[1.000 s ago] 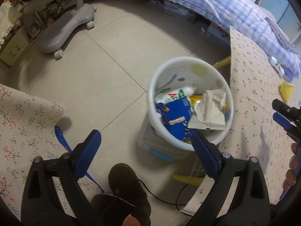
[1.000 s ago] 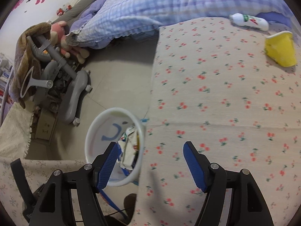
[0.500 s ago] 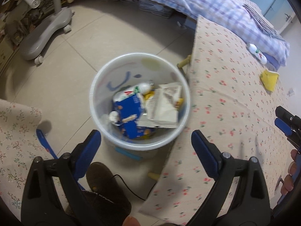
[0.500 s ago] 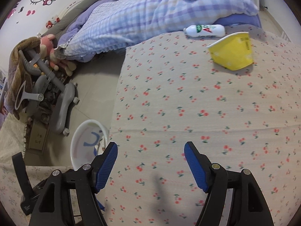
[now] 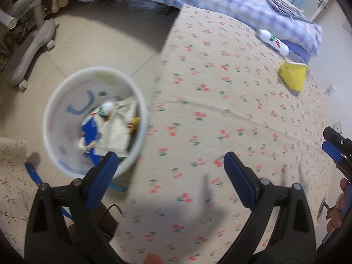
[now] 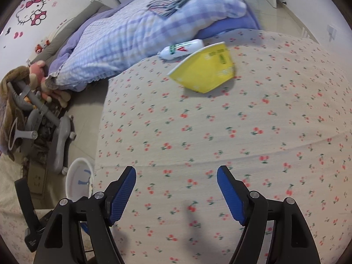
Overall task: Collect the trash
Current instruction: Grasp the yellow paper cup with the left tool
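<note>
Two empty hand-held grippers, left [image 5: 169,168] and right [image 6: 176,183], both spread; yellow packet [image 6: 204,70] (print unreadable).

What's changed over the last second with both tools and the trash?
Both tools swung away from the bin toward the table's far end. The right tool closed in on the yellow packet and bottle; the left tool now sits over the tablecloth. Nothing was grabbed or released. Both remain open and empty; packet, bottle and bin contents haven't moved.
</note>
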